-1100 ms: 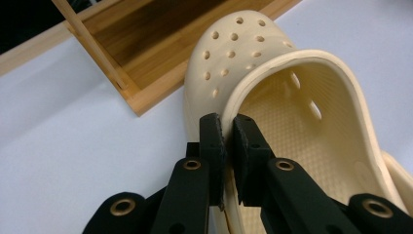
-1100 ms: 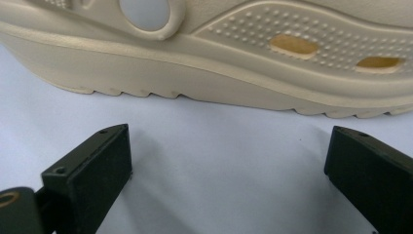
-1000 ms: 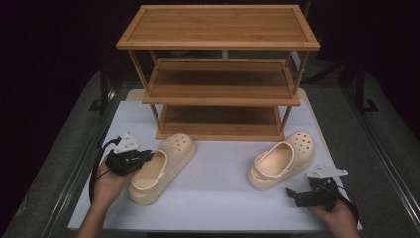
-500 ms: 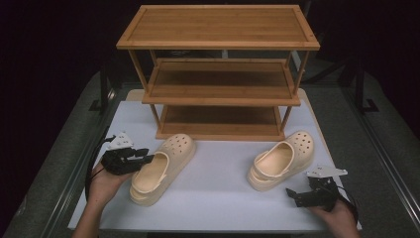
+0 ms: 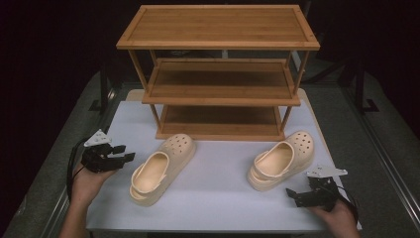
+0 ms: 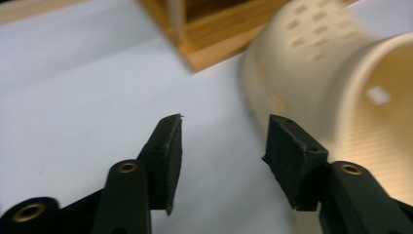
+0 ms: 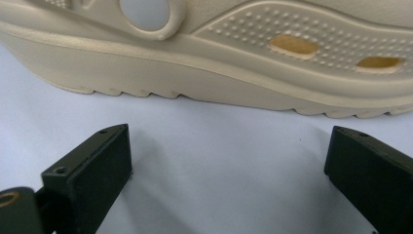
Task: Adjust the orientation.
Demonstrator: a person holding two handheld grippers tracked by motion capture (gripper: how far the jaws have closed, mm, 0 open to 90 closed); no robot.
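Your right gripper (image 5: 297, 194): nearest you at the table's front right corner, jaws spread wide and gripping nothing, in the same spot it held a second ago; its own view looks at the outer sole of the right clog (image 7: 234, 63) just ahead.

Your left gripper (image 5: 124, 156): jaws parted and empty; over the last second it has backed away to the left, so a strip of bare white table (image 5: 208, 203) now lies between it and the left clog (image 5: 161, 168).

What that means: neither clog is gripped yet, so I judge the shelving hasn't begun; your left hand seems to be lining up afresh on the clog's side wall.

Left clog: flat on the table left of centre, toe pointing up toward the rack; in the left gripper view its holed upper (image 6: 341, 73) sits just past the right jaw.

Right clog: flat, right of centre, toe toward the rack's right leg.

Rack (image 5: 220, 74): farthest back, all shelves bare.

Count: two grippers, two clogs, one rack with three shelves.
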